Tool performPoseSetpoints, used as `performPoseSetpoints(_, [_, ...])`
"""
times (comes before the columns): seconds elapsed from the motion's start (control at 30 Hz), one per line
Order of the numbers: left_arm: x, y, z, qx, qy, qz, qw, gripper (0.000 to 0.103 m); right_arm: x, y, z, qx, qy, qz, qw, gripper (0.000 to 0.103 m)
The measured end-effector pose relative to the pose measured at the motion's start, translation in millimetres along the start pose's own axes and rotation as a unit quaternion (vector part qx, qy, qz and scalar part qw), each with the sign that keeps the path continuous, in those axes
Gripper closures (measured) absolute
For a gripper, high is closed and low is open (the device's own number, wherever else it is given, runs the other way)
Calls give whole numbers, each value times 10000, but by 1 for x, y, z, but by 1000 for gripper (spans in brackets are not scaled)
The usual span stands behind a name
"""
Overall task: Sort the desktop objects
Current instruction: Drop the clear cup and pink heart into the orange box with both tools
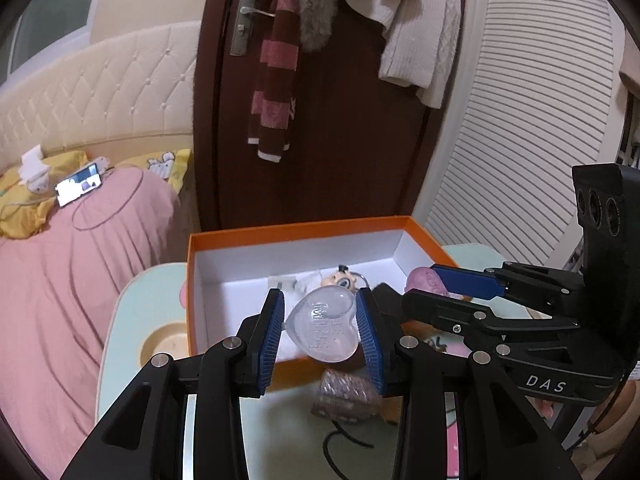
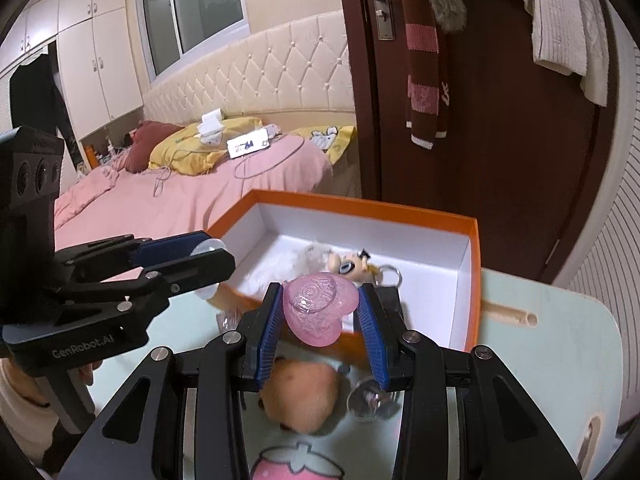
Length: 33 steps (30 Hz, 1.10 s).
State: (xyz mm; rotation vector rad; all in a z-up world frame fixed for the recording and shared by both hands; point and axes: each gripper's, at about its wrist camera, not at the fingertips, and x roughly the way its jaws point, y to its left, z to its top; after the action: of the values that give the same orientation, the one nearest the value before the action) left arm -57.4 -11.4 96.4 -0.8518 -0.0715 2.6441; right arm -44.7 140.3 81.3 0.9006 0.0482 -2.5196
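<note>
While its blue pads pinch a clear heart-shaped case by the flanks, the left hand-held gripper hangs over the near wall of the orange box, apparently so the case can drop inside. The right hand-held gripper clamps a pink heart case the same way, just above the box's front edge. A small doll keychain already lies in the box. A peach plush toy and a clear round piece remain on the pale green table, likely awaiting sorting.
</note>
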Motion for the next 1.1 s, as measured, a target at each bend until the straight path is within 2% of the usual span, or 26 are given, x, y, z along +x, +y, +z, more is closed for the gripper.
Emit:
performPoseSetpoints(0.33, [27, 3, 12, 47, 95, 11, 9999, 68, 26, -7, 15, 111, 126, -14, 9999, 63])
performPoseSetpoints(0.47, [44, 10, 8, -124, 280, -9, 9995, 68, 41, -11, 15, 184, 301, -159, 9993, 63])
performPoseSetpoints(0.6, [55, 14, -2, -239, 455, 7, 9987, 68, 59, -21, 7, 442, 650, -269, 9965, 63])
performPoseSetpoints(1.1, [58, 11, -3, -136, 501, 3, 9987, 68, 61, -26, 3, 451, 641, -264, 9966, 63])
